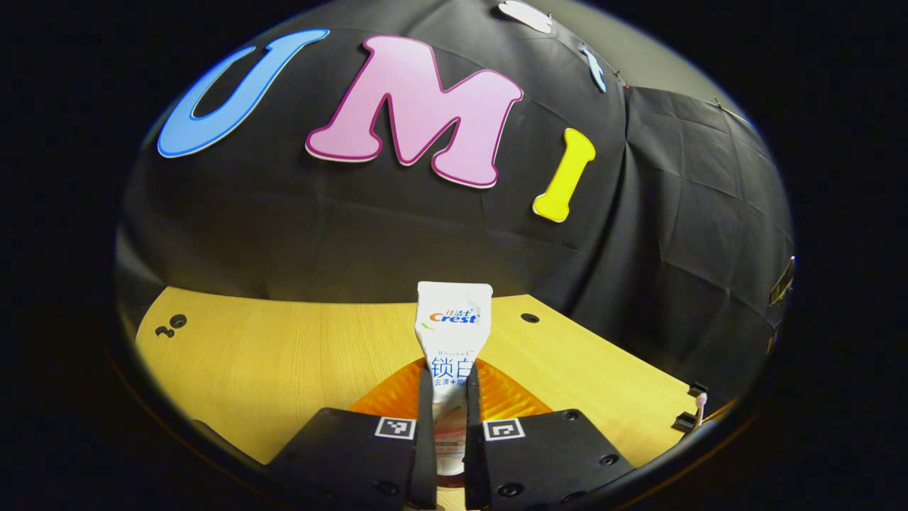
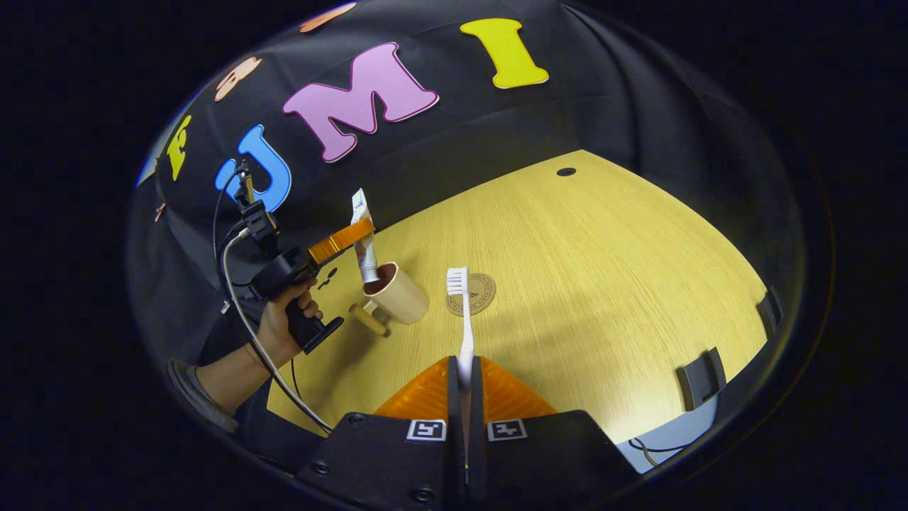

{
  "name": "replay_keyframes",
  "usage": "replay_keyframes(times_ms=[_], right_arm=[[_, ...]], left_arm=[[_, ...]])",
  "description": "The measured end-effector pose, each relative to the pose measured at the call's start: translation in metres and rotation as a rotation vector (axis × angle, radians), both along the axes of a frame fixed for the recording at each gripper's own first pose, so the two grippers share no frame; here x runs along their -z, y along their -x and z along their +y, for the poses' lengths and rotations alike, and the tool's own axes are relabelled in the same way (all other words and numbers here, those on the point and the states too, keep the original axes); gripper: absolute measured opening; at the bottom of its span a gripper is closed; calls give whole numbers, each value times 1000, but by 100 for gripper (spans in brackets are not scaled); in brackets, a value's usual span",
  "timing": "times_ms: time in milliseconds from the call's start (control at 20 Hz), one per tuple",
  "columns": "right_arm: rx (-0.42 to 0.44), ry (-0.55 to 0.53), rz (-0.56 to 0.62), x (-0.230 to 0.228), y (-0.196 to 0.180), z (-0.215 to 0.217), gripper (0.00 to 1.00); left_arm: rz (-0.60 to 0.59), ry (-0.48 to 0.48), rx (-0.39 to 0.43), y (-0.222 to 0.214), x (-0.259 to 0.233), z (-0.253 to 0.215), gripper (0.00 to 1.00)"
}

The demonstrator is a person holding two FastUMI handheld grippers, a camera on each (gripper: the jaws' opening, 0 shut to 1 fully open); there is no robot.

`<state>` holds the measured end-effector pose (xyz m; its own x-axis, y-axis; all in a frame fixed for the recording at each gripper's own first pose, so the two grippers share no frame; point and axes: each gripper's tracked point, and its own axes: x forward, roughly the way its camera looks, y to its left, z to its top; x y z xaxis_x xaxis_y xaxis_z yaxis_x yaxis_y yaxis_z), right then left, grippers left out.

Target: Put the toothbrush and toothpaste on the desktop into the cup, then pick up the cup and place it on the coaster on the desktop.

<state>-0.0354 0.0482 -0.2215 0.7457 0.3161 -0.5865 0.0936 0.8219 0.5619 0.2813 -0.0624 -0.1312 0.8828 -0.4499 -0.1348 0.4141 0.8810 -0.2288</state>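
**A:** Where is your toothpaste right now?

**B:** You have it clamped in your left gripper. In the left gripper view both fingers press on the tube from either side, the crimped flat end pointing up and away from you, the cap end down between the black finger bases. In the right gripper view the same toothpaste stands nearly upright with its lower end inside the mouth of the cup, and the left gripper grips it about halfway up with its orange fingers. Your hand is wrapped round the black handle, with a cable trailing down from it.

**A:** And the toothbrush?

**B:** Your right gripper is closed on its handle, fingers narrowed to a slit with the white stem between them. The bristle head points forward and up, clear of the desktop.

**A:** Where does the cup sit?

**B:** On the wooden desktop, tilted in this view, its handle towards you. The round coaster lies flat just beside it on the right, and the brush head overlaps the coaster's left edge in the picture.

**A:** Anything else around?

**B:** Black clips at the desktop's near right edge, and a small dark hole at its far side.
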Motion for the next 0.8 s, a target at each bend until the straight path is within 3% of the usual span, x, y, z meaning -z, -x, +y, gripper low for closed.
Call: replay_keyframes(times_ms=[300, 800], right_arm=[[39, -10, -11, -6, 0, -10, 6], [19, -22, -26, -11, -3, -6, 6]], left_arm=[[9, -50, -4, 0, 21, -4, 23], [66, -68, -13, 33, 41, -1, 33]])
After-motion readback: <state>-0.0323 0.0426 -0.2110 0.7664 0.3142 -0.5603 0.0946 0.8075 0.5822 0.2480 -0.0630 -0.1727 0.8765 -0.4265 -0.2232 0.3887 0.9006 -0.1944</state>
